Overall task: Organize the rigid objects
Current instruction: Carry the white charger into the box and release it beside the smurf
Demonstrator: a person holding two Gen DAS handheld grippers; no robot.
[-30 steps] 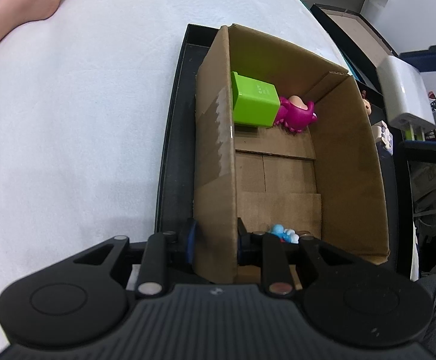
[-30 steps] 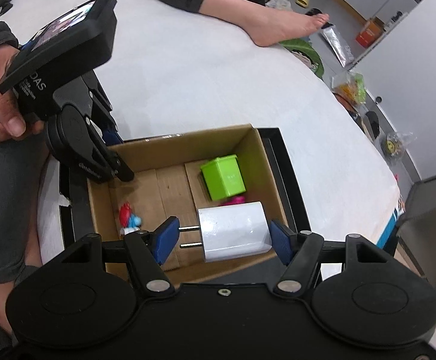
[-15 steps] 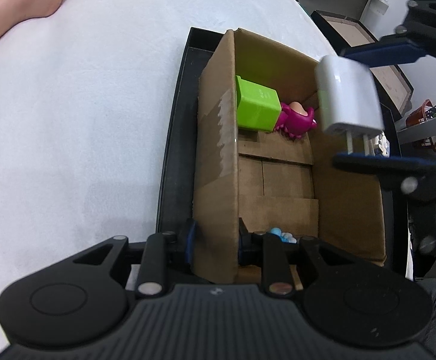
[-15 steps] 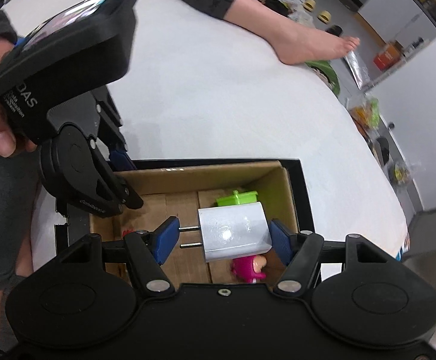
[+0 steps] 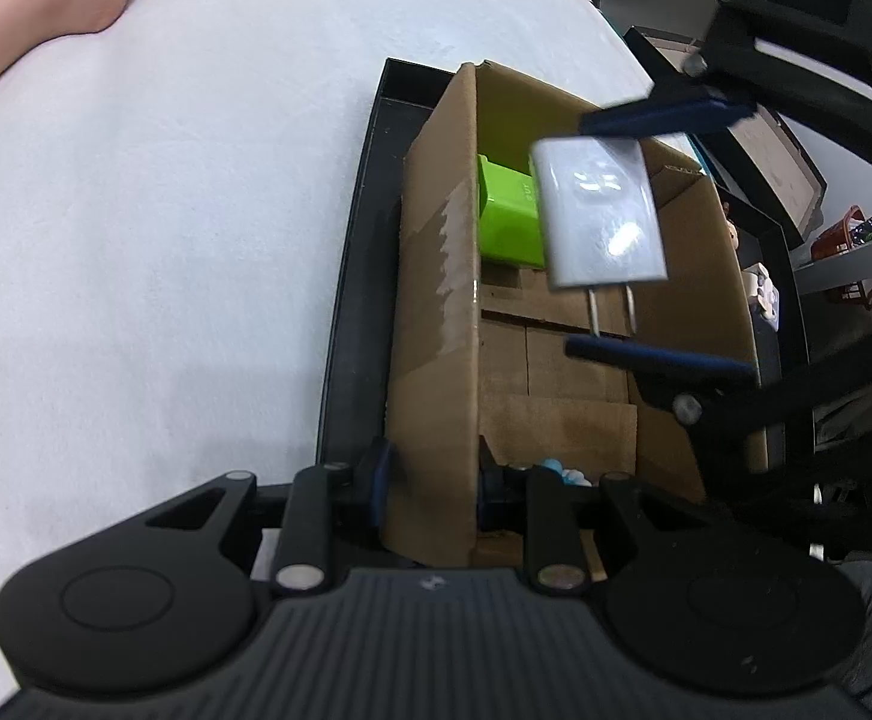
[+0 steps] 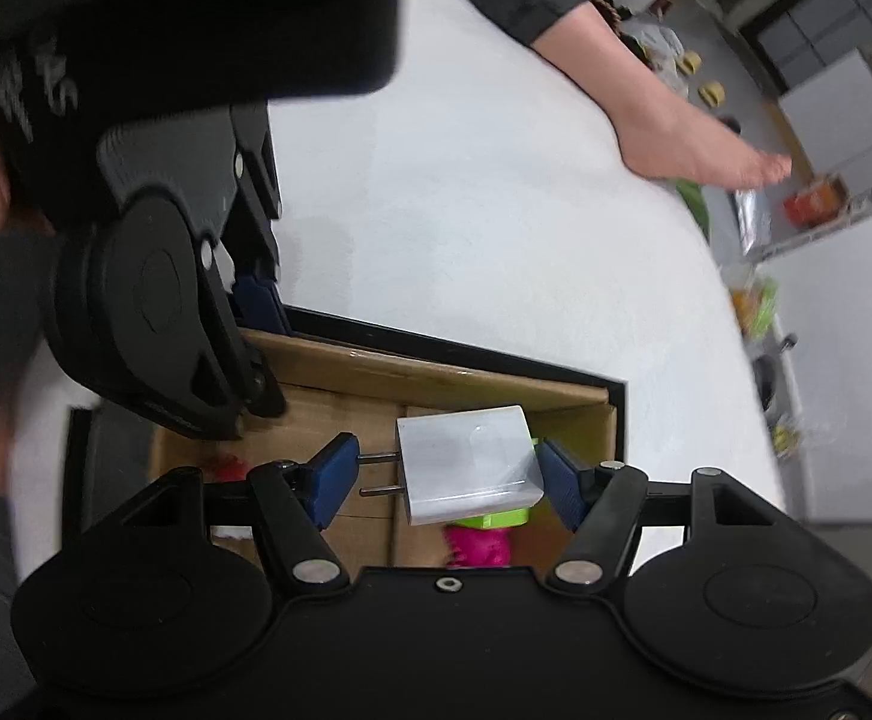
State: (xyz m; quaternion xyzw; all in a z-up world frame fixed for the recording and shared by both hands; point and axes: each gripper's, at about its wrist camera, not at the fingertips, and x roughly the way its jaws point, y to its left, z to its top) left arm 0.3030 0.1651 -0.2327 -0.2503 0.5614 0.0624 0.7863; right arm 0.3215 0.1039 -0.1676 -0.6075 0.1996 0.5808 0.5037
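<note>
right gripper (image 6: 445,477) now lower, over cardboard box (image 5: 436,312), clamping white charger (image 6: 466,465) above far end | left gripper (image 5: 430,480) pinches box near-end wall | green block (image 5: 505,219) at far end

A white padded bed surface (image 5: 166,240) carries everything. A shallow black tray (image 5: 355,276) lies flat on it near the right-hand edge, and a person's bare foot (image 6: 694,138) rests on the sheet well beyond the tray's far end. The sheet just beside the tray is bare.
</note>
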